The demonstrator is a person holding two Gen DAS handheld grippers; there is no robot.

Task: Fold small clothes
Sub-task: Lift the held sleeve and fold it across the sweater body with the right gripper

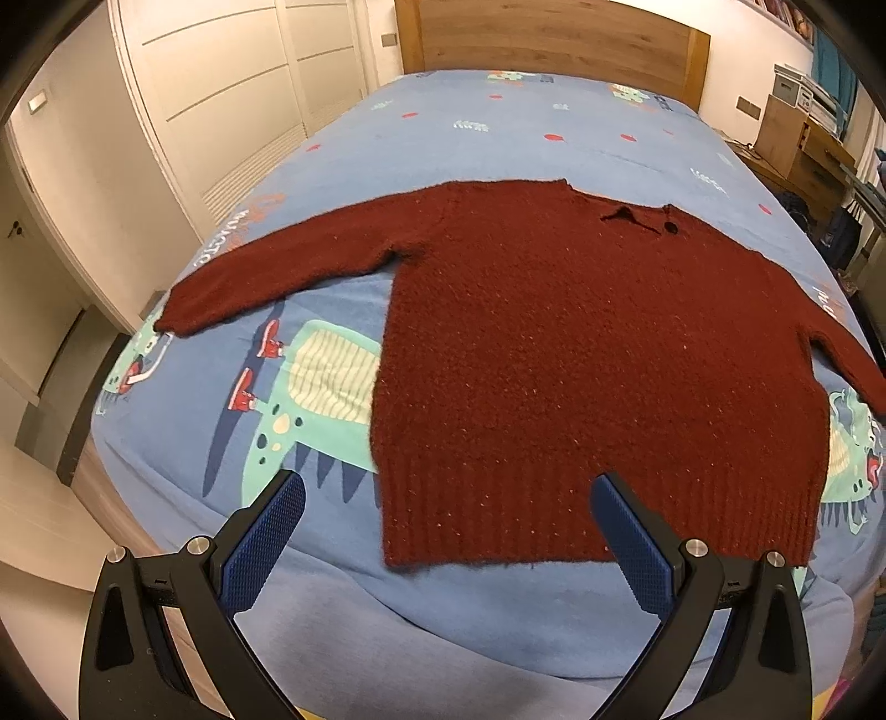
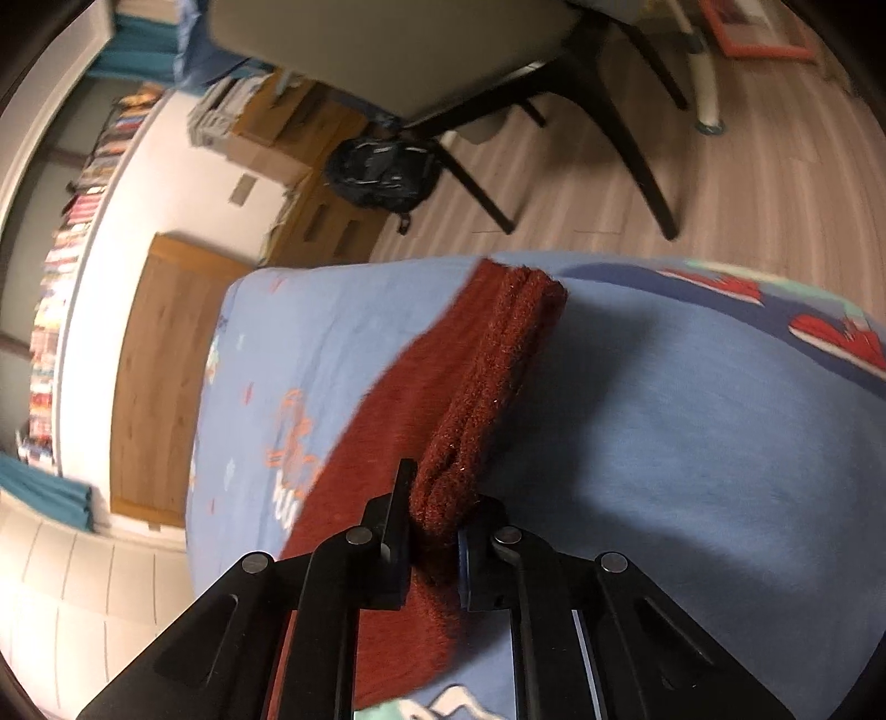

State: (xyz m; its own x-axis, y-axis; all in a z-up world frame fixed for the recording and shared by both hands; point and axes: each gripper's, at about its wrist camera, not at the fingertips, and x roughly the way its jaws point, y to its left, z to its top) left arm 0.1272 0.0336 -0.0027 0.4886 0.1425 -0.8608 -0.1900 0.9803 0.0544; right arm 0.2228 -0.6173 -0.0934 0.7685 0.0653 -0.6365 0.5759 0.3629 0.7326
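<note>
Bed [image 1: 498, 122] with blue cartoon-print cover and wooden headboard [image 1: 554, 39]. White wardrobe [image 1: 232, 83] alongside. Black-legged chair [image 2: 554, 83], dark bag, possibly a backpack [image 2: 382, 171], on wooden floor [image 2: 775, 166].

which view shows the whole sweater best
The left wrist view: the dark red sweater lies spread flat on the bed, body, neckline and both sleeves visible. The right wrist view shows only one bunched sleeve, pinched in the right gripper.

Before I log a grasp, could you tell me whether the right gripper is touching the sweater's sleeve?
Touching. The right wrist view shows the right gripper closed on the dark red sweater's sleeve, with the bunched knit pinched between both fingers and no gap.
</note>
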